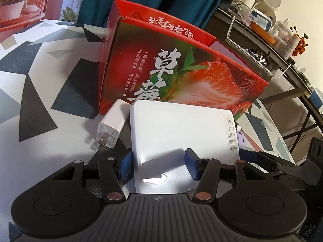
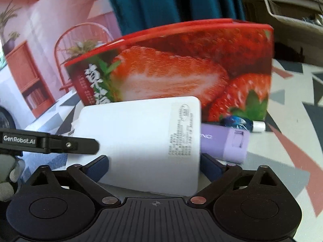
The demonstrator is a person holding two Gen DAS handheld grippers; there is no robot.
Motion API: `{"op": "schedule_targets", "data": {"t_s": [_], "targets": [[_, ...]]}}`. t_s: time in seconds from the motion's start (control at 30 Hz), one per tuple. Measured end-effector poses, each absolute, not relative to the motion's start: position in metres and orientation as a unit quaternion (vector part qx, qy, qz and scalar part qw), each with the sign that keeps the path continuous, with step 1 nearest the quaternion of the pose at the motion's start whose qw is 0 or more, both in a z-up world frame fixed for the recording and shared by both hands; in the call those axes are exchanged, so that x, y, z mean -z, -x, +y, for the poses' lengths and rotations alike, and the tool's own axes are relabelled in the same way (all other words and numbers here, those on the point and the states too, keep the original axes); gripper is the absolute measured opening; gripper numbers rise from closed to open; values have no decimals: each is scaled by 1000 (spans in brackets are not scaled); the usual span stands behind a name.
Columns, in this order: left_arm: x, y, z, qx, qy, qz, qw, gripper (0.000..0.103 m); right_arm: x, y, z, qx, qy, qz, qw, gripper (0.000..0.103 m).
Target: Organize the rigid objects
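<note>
The left claw has its blue fingers at a middling gap around the near end of a flat white power bank; the left finger sits against the bank's edge, while the right finger lies on top of its face, so whether it is truly pinched I cannot tell. Just left of this claw a white plug adapter lies on the patterned worktop, prongs toward the camera. Straight ahead, beyond the bank, stands a red strawberry box with its lid open.

The right claw stands wide, one pad at each long edge of the same power bank; firm contact is unclear. Ahead and right of it a lilac device lies on the worktop, a small blue-wrapped tube just behind it, against the box
</note>
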State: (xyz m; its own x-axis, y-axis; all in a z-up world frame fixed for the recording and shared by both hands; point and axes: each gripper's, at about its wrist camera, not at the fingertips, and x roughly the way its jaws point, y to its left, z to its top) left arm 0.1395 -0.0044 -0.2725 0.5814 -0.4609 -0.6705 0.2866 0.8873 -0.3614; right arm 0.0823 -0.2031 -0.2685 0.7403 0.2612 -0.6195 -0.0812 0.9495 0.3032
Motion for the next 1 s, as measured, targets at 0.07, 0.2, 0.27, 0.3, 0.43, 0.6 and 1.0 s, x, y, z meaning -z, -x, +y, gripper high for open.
{"op": "schedule_targets", "data": {"t_s": [0.07, 0.2, 0.27, 0.3, 0.43, 0.6, 1.0], "targets": [[272, -138, -6, 210, 104, 403, 885, 56, 269, -81, -207, -92, -140, 345, 923, 94], [272, -137, -9, 218, 98, 403, 884, 55, 271, -80, -200, -87, -120, 343, 928, 93], [272, -136, -9, 219, 95, 402, 884, 55, 271, -80, -201, -86, -122, 341, 928, 93], [272, -136, -9, 220, 95, 402, 884, 55, 271, -80, -202, -87, -125, 340, 928, 93], [272, -137, -10, 223, 89, 400, 884, 55, 272, -79, -205, -91, -139, 336, 927, 95], [273, -136, -13, 226, 76, 395, 887, 58, 272, -78, -209, -96, -150, 334, 926, 96], [271, -134, -18, 227, 48, 391, 891, 61, 269, -73, -204, -61, -132, 325, 934, 75]]}}
